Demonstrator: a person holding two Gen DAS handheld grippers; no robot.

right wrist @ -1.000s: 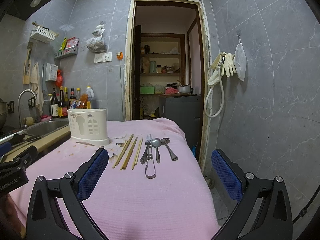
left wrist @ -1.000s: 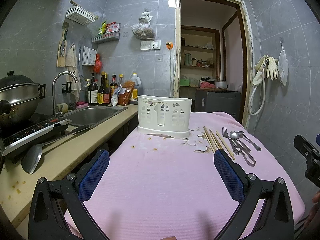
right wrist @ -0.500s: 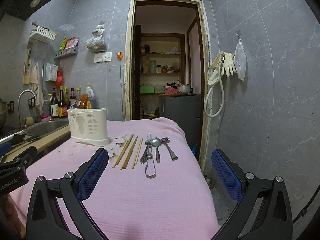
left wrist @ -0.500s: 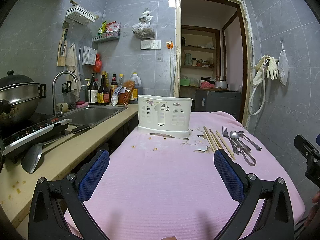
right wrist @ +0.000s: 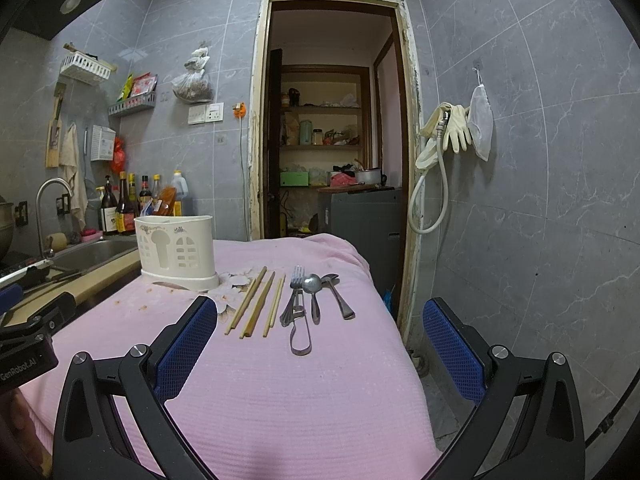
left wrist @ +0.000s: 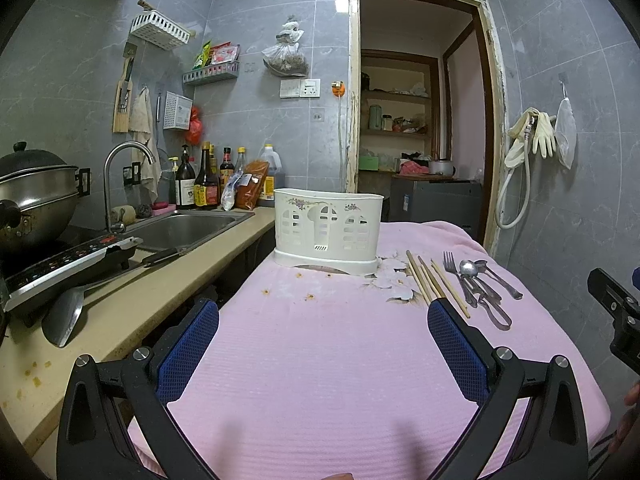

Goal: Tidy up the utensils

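Observation:
A cream utensil holder (left wrist: 326,226) (right wrist: 176,250) stands upright at the far side of the pink-covered table (left wrist: 320,360) (right wrist: 280,380). To its right lie several wooden chopsticks (left wrist: 430,280) (right wrist: 256,304), then a fork (right wrist: 294,292), metal spoons (left wrist: 470,270) (right wrist: 314,290) and a looped metal tool (right wrist: 300,334), side by side. My left gripper (left wrist: 322,344) is open above the near middle of the cloth. My right gripper (right wrist: 320,342) is open too, hovering short of the cutlery. Neither holds anything.
A counter on the left carries a sink (left wrist: 180,228) with a tap, sauce bottles (left wrist: 204,184), an induction cooker (left wrist: 64,260), a steel pot (left wrist: 32,196) and a spatula (left wrist: 64,314). A doorway (right wrist: 332,140) opens behind the table. The table's right edge drops to the floor.

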